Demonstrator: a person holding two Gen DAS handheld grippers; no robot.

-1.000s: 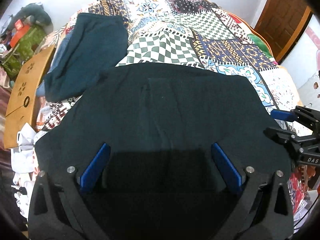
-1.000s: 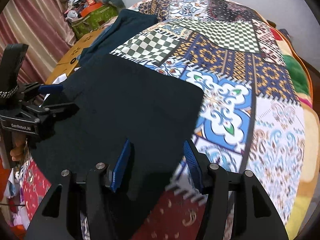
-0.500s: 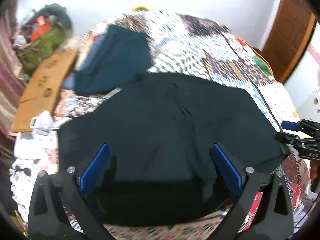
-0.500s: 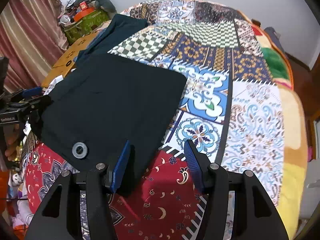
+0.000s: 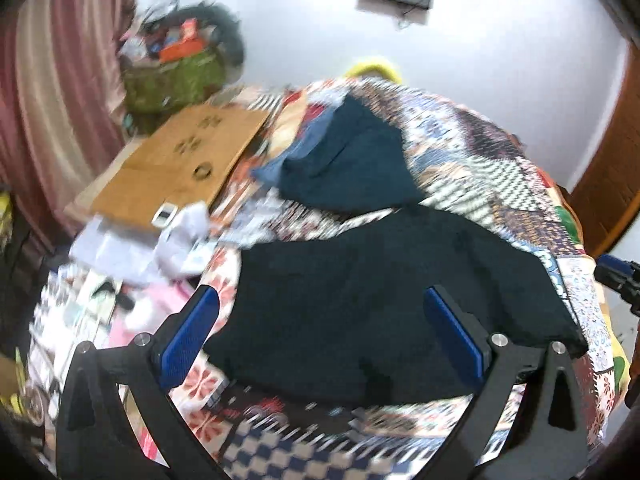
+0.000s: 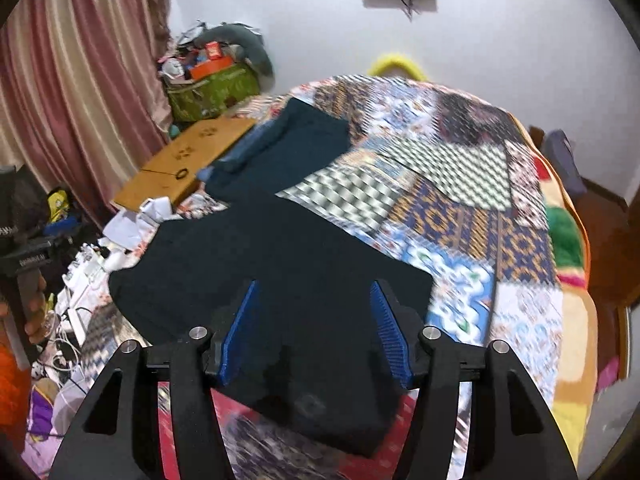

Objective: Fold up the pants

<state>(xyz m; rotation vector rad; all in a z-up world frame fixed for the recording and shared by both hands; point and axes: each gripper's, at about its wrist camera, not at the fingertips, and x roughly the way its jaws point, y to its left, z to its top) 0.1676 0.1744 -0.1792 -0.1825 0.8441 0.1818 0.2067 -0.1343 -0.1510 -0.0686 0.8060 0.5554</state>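
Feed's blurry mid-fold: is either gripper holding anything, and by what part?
Nothing is held. The left gripper and right gripper are both open above the black pants lying on the bed.

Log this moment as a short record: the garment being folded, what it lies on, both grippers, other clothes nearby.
garment: black pants, lying flat, folded into a rough rectangle
surface: patchwork quilt on a bed
left gripper: open, empty, above the pants
right gripper: open, empty, above the pants' near edge
other clothes: dark teal garment farther back on the quilt
image quality: motion blur in both views
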